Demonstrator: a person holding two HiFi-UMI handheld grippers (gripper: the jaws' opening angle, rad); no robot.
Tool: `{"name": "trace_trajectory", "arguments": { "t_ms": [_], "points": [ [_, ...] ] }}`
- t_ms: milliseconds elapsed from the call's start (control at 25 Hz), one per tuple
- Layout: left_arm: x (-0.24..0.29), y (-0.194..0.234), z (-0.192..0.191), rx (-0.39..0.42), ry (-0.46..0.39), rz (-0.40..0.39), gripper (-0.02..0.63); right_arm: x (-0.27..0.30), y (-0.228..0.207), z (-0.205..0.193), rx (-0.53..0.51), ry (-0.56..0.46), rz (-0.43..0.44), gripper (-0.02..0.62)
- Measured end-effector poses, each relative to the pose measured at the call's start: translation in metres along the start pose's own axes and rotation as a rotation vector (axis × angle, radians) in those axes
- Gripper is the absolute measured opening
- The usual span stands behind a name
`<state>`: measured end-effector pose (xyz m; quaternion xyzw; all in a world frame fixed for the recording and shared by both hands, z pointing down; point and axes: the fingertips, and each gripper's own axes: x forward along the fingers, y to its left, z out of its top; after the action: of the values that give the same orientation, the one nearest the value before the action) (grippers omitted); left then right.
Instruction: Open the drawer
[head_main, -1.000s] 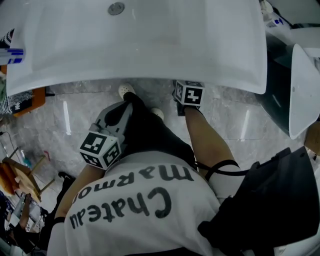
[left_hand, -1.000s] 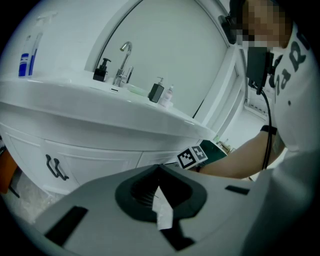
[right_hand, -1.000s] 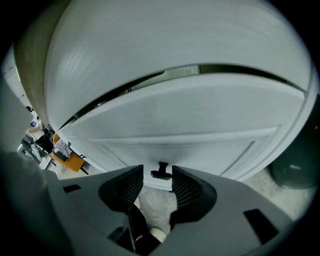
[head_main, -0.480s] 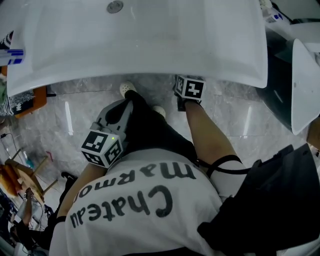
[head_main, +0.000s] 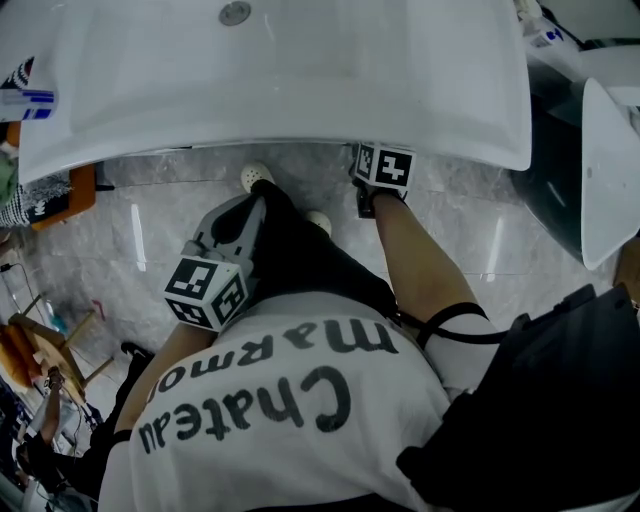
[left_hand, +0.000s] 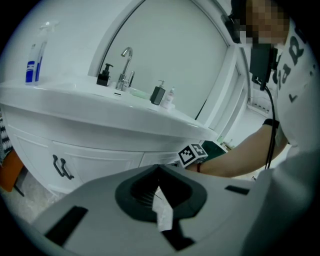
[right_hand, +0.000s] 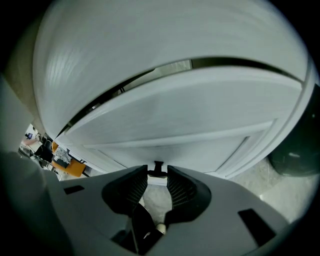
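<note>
Shirt (head_main: 270, 420) reads "Chateau Marmo"; marble floor (head_main: 130, 225), white washbasin (head_main: 280, 80). Left tongs (left_hand: 159, 186) together; right tongs (right_hand: 158, 177), just closing, clamp the drawer handle (right_hand: 158, 168).

12 o'clock, head view: basin (head_main: 300, 80) white, glossy, smooth, ceramic-looking. Below it, floor (head_main: 160, 205) of grey marble-look tile, polished, reflecting light streaks. The drawer front (right_hand: 170, 125) is white, smooth, satin paint. At its 6 o'clock, the drawer handle (right_hand: 158, 169) is dark and matt; metal or plastic unclear. The faucet (left_hand: 129, 67) is bright polished metal. The T-shirt (head_main: 280, 400) is white matt cloth.
</note>
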<state>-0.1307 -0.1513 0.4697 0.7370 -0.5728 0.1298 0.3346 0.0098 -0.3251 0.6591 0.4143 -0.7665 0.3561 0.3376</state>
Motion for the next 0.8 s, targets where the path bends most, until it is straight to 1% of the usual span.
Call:
{"name": "trace_trajectory", "arguments": {
  "t_ms": [160, 280, 400, 640, 800],
  "points": [
    [-0.003, 0.001, 0.0, -0.012, -0.006, 0.013, 0.008, -0.004, 0.001, -0.006, 0.004, 0.008, -0.002, 0.129],
    [-0.003, 0.0, -0.002, -0.022, -0.007, 0.016, 0.008, -0.009, 0.006, -0.024, 0.002, 0.023, 0.011, 0.129],
    [-0.001, -0.004, -0.003, -0.022, -0.01, 0.011, 0.008, -0.015, 0.008, -0.037, 0.011, 0.016, 0.014, 0.129],
    [-0.001, -0.016, -0.005, 0.001, -0.009, -0.003, 0.008, -0.017, 0.007, -0.041, 0.01, 0.03, 0.033, 0.129],
    [-0.006, -0.016, -0.006, -0.001, -0.014, 0.011, 0.008, -0.02, 0.009, -0.045, 0.008, 0.041, 0.048, 0.129]
  ]
}}
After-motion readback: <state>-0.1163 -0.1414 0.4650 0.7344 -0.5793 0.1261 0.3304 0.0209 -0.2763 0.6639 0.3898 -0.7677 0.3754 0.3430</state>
